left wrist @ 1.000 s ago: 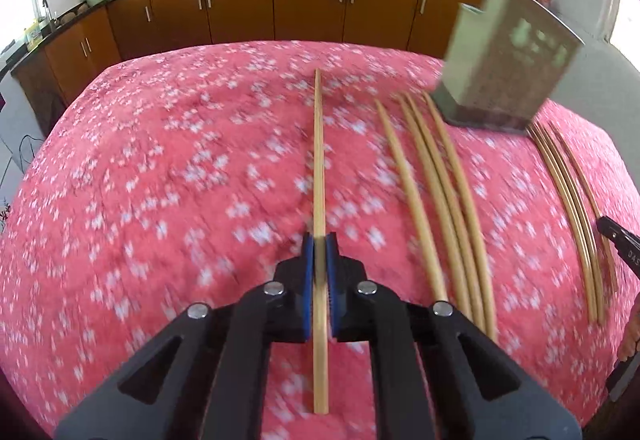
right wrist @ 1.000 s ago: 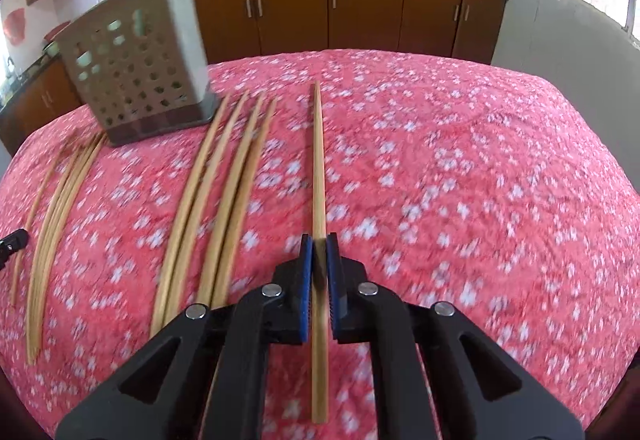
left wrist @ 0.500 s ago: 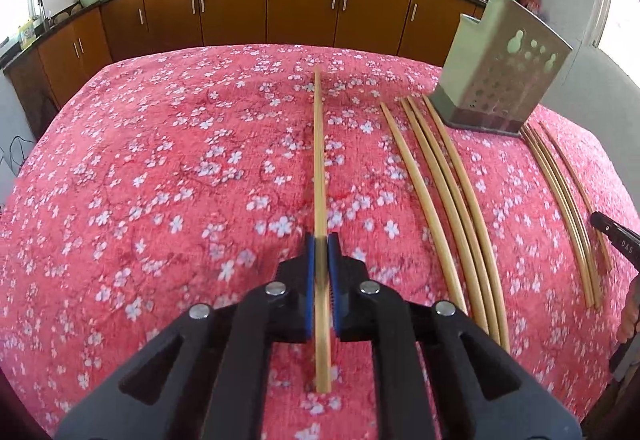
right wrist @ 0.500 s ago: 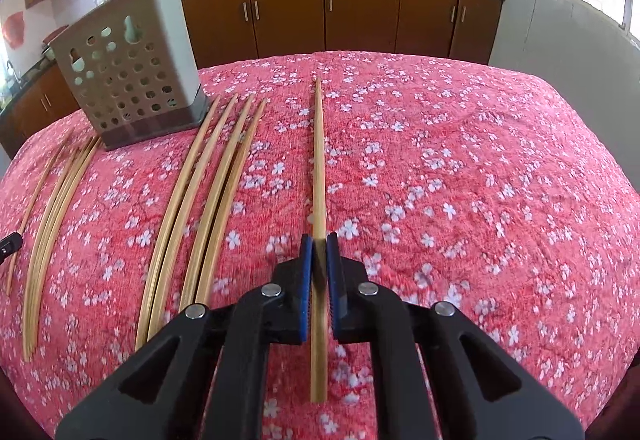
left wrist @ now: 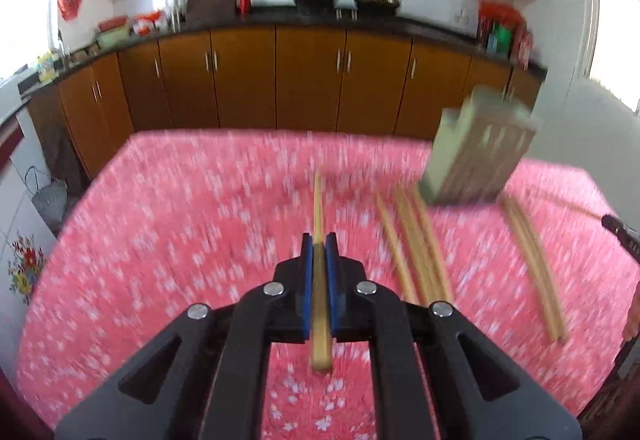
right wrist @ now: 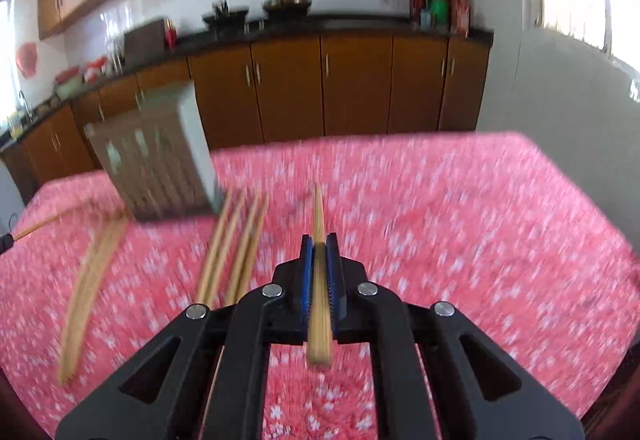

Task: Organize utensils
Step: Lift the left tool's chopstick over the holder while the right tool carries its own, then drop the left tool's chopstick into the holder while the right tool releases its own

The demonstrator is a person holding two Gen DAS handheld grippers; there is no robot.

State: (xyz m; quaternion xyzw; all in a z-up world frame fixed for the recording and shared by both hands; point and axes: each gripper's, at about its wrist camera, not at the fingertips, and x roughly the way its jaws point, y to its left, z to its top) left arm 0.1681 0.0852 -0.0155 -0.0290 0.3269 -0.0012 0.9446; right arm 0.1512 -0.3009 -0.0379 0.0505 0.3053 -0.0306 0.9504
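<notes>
left black gripper (left wrist: 319, 252) clamped on long bamboo chopstick (left wrist: 319, 199); right black gripper (right wrist: 319, 252) clamped on second bamboo chopstick (right wrist: 318, 207); perforated grey holder (right wrist: 156, 155) far left.

1 bamboo chopstick (left wrist: 319, 304) is pinched lengthwise; loose chopsticks (left wrist: 416, 240) lie beside the perforated grey holder (left wrist: 476, 155).

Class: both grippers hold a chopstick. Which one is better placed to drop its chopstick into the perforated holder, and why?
Right, narrowly. The right gripper and left gripper each clamp a chopstick, but the holder looks larger in the right view, so probably nearer. Blur limits certainty.
</notes>
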